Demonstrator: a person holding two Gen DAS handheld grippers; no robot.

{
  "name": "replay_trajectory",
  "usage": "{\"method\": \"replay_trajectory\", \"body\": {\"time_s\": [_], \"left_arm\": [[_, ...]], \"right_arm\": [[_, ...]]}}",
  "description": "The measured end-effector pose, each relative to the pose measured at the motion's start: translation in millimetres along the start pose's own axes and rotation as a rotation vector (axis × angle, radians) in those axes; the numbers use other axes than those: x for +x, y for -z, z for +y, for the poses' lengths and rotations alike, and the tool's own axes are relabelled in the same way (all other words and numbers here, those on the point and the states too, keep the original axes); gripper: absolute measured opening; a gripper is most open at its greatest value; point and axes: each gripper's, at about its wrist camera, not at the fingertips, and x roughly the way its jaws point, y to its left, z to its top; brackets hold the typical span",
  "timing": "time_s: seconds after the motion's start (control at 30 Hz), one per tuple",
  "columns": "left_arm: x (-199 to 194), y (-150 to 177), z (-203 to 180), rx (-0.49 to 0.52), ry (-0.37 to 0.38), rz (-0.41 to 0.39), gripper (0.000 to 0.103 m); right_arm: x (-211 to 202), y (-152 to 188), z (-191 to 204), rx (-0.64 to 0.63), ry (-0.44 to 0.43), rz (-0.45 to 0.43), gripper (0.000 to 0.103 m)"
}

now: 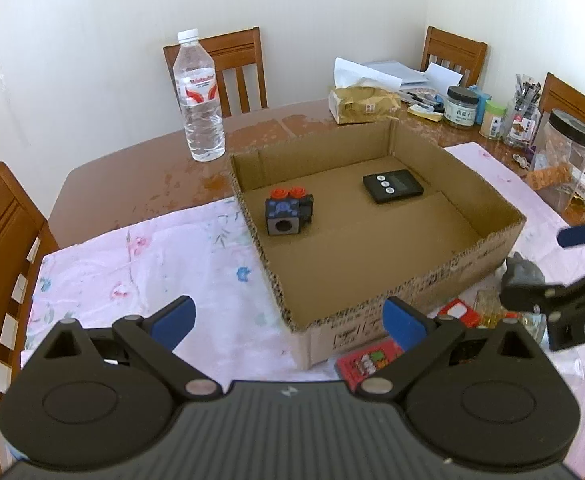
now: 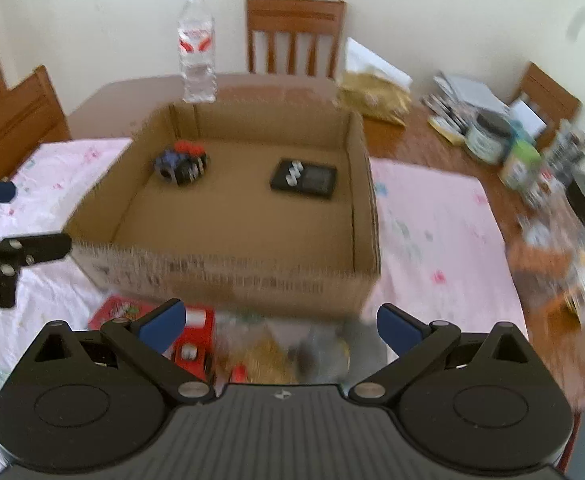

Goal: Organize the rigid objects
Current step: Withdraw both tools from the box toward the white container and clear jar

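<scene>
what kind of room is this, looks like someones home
Most likely a home dining room: wooden dining chairs stand around a wooden table with a floral cloth, and jars and papers crowd its far end.

White letters "DA" stand on the right gripper (image 1: pixel 532 264) body; "RAI" on the left gripper (image 2: pixel 24 216) body. Other labels illegible.
</scene>
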Motion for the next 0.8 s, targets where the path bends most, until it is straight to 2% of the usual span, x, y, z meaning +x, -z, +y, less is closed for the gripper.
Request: {"method": "replay_trajectory", "body": {"time_s": [0.4, 0.63, 0.8], "left_arm": [[-14, 31, 0, 0.045, 0.124, -0.001, 0.1], [-19, 43, -9, 0.092, 0.149, 0.009, 0.1], [-18, 44, -23, 0.1, 0.134, 0.013, 0.1]], "right_arm": [[9, 51, 28, 0.167, 0.189, 0.078, 0.103], [-3, 70, 27, 0.192, 0.207, 0.087, 0.103], [-9, 88, 16, 0.169, 0.137, 0.112, 0.103]]}}
